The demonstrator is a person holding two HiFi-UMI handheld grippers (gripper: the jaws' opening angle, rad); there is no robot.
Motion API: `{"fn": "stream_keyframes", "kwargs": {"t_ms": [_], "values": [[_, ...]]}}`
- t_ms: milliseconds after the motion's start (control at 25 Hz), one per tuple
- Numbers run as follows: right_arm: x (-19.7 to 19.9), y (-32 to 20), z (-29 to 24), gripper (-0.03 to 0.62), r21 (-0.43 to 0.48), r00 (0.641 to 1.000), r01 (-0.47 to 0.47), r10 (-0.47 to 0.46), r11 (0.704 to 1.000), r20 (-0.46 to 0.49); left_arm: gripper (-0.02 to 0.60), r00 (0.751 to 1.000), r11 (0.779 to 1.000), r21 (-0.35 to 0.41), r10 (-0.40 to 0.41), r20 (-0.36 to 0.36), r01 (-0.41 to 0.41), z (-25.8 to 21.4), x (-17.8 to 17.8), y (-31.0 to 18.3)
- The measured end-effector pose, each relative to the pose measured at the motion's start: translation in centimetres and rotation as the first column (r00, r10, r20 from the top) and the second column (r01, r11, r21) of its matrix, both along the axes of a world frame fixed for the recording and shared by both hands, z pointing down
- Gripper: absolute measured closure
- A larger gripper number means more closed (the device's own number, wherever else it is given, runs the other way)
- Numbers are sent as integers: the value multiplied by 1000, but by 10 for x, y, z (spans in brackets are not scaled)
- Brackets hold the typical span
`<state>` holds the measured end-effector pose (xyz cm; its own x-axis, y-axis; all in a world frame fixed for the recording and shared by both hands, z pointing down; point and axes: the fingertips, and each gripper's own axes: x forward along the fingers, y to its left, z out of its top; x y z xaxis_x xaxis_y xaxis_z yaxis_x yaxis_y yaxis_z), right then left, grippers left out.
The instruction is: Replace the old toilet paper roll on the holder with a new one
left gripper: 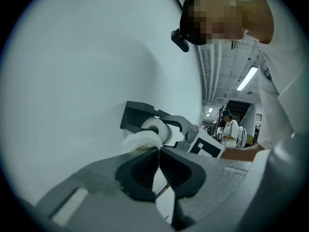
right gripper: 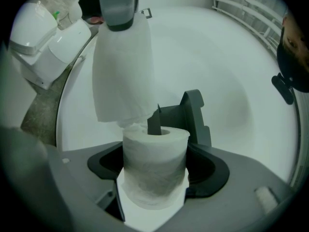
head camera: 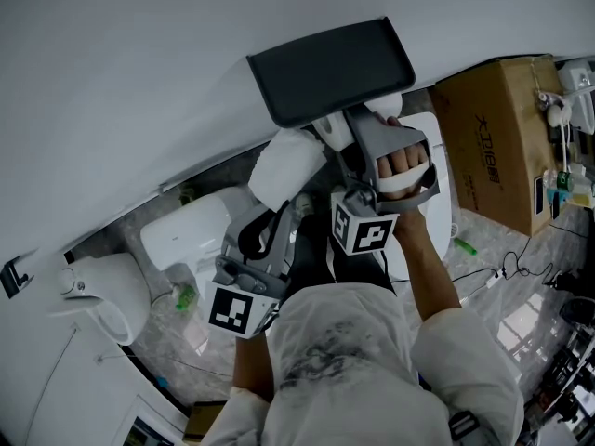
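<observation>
Overall, the setting is a washroom corner with a bare white wall [head camera: 139,82] above a grey speckled stone floor [head camera: 163,328]. One dark grey plastic toilet paper holder [head camera: 330,68] is fixed to that wall, its flat lid jutting out over the working spot. One white toilet paper roll [right gripper: 154,144] stands between the jaws of the right gripper [right gripper: 157,170], which are spread wide with a pad pressed on each side of it; the holder's dark arm pokes up through the roll's core. A hand [head camera: 404,165] grasps that gripper's handle. The left gripper [left gripper: 158,151] has its jaws pinched together on one loose white tissue sheet [right gripper: 123,66], which hangs just beside the roll and close to the holder. Below stand two white fixtures: a toilet [head camera: 186,235] and a rounded ceramic bowl [head camera: 102,295]. One brown cardboard box [head camera: 497,137] sits against the wall at the head view's right, with thin black cables [head camera: 521,268] trailing across the floor near it. The wall left of the holder is free, while lid, box and toilet hem in the two grippers.
</observation>
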<state>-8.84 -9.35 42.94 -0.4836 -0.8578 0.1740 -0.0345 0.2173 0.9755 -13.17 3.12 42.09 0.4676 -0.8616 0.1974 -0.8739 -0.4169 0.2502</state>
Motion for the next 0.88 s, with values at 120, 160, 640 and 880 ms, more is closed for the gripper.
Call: {"fn": "stream_keyframes", "kwargs": {"t_ms": [120, 160, 640, 880], "values": [[-3, 2, 0, 212, 2, 1000, 9, -9, 1000, 8, 565, 1000, 1000, -1, -3, 1, 3, -1, -2, 0], [-6, 4, 0, 212, 3, 1000, 10, -10, 1000, 10, 566, 1000, 1000, -1, -3, 0, 3, -1, -4, 2], [-17, 25, 0, 188, -21, 996, 75, -74, 997, 46, 565, 1000, 1000, 4, -13, 4, 13, -3, -12, 6], [-15, 37, 2, 153, -63, 994, 96, -92, 993, 50, 566, 1000, 1000, 18, -13, 4, 13, -8, -15, 9]]}}
